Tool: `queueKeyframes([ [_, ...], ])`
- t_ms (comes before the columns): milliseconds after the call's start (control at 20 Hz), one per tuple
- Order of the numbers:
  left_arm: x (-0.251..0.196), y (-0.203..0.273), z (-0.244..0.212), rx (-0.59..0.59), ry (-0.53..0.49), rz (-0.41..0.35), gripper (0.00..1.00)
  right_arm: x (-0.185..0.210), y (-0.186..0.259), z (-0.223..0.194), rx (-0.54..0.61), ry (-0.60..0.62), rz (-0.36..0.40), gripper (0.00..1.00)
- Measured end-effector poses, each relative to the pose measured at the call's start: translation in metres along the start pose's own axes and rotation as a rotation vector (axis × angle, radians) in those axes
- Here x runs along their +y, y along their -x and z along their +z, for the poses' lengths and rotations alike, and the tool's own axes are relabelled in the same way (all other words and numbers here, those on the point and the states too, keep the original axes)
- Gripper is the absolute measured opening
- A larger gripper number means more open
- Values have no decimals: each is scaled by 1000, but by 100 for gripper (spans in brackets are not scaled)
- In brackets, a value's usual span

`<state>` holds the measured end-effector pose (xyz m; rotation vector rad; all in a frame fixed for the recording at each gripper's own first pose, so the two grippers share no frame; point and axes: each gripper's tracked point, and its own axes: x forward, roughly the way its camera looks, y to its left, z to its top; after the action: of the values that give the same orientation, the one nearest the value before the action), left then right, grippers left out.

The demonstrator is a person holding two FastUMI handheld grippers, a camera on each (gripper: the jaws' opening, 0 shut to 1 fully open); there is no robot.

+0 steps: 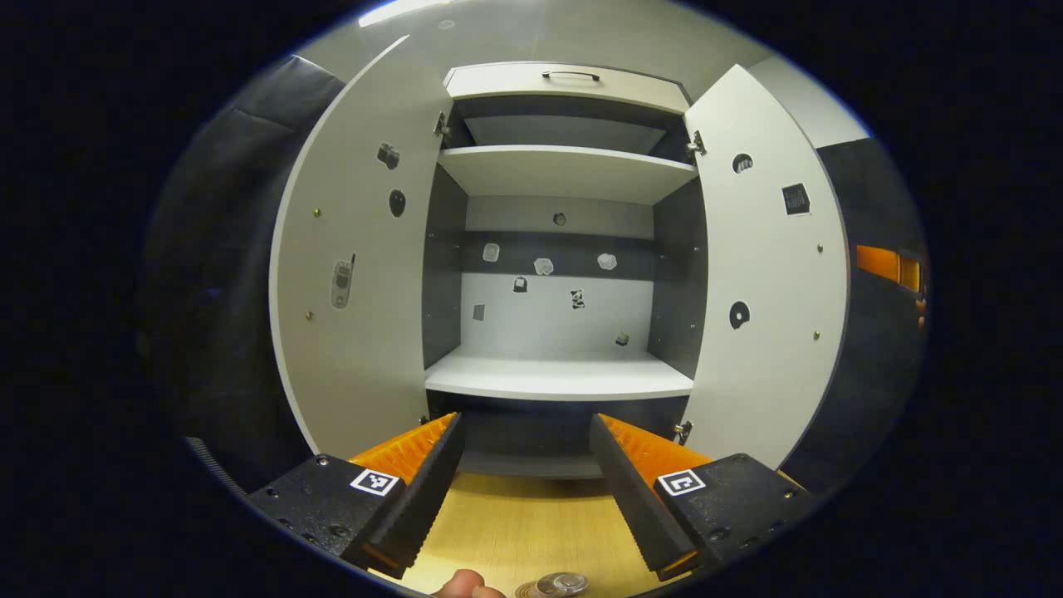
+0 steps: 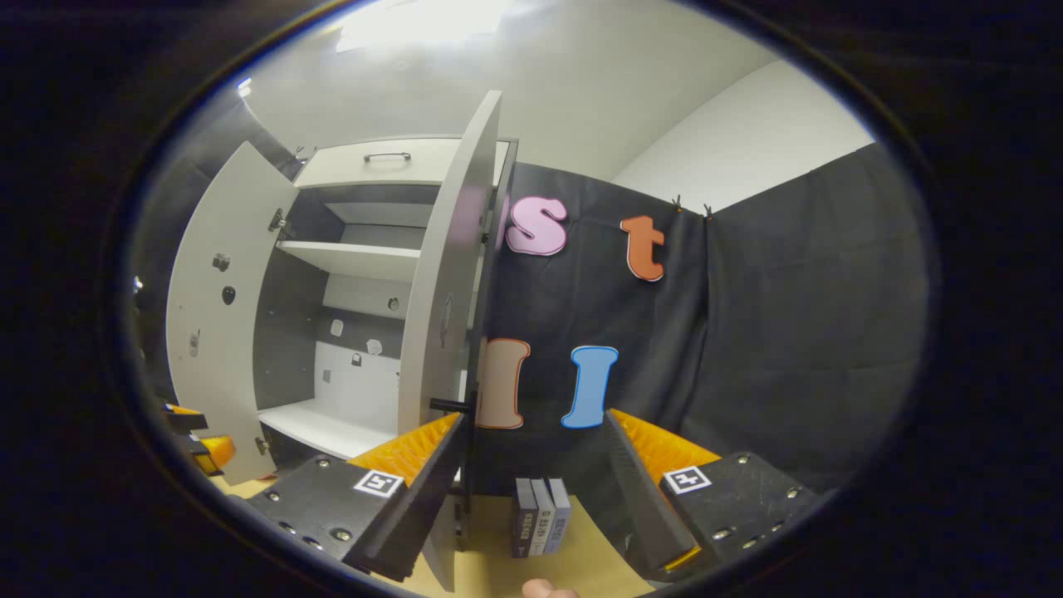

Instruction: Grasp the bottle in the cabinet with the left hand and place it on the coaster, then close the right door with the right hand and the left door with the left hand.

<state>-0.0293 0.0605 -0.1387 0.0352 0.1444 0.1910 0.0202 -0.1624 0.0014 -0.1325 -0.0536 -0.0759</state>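
We judge the bottle step done: the cabinet [image 1: 558,378] shelves stand bare, and the bottle [image 1: 561,584] shows just below the left claw [image 1: 525,490] on the desk [image 1: 523,523], its coaster hard to make out. Next, the right claw [image 2: 531,490] must push the right door [image 2: 444,291] shut. Both claws gape wide, holding nothing; the right one's left finger is close to that door's edge.

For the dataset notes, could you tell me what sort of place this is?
Probably a staged recording booth, not a home: an open cabinet with bare shelves stands on a wooden table, backed by a black cloth wall.
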Motion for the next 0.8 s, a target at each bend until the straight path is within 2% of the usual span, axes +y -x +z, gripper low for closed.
queueKeyframes([
  [150,17,3,17,-23,7,51,98,6,-2,-2,9,-10,13,98],
  [200,24,5,20,-30,12,68,94,8,-3,-3,12,-14,19,98],
  [300,38,8,24,-39,15,100,97,15,-6,-4,18,-19,29,98],
  [450,58,12,27,-42,23,148,97,22,-10,-6,32,-30,36,98],
  [700,83,17,24,-36,71,207,97,27,-11,-6,43,-60,40,92],
  [750,88,18,22,-33,76,216,97,29,-11,-6,43,-58,39,95],
  [800,94,19,21,-28,79,225,97,30,-11,-5,41,-58,36,92],
])
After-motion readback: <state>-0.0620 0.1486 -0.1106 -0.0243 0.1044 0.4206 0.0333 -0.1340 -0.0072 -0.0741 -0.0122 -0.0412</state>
